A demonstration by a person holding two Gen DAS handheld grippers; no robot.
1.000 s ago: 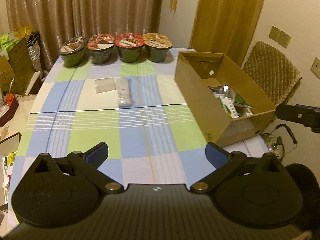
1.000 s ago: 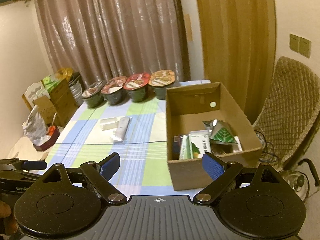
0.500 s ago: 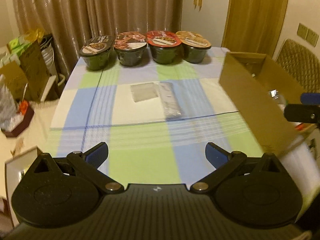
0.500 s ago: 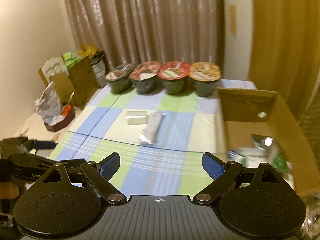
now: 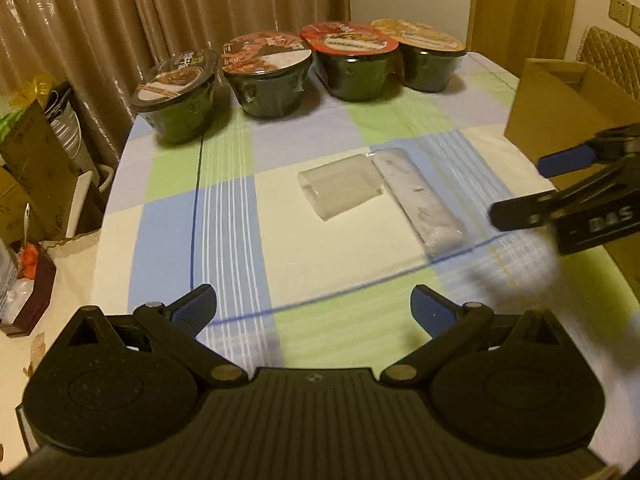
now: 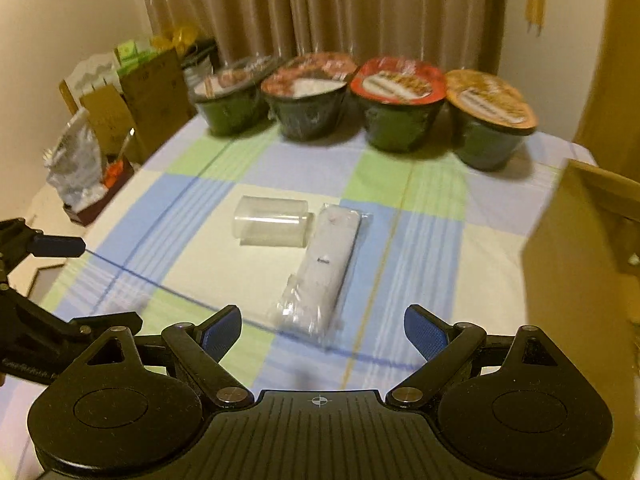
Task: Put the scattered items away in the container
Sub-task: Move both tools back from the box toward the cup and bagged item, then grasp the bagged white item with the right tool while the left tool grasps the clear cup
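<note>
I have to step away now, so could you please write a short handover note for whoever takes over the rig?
Left gripper: open, empty, above the near part of the table.
Right gripper: open, empty, pointed at the white wrapped pack.
Items: the pack and a clear plastic case lie side by side mid-table on the checked cloth; the cardboard box stands at the right edge.
Done: cannot tell from here, since the box's inside is out of view.
Left: the pack and the case go into the box. Four noodle bowls line the far edge.
</note>
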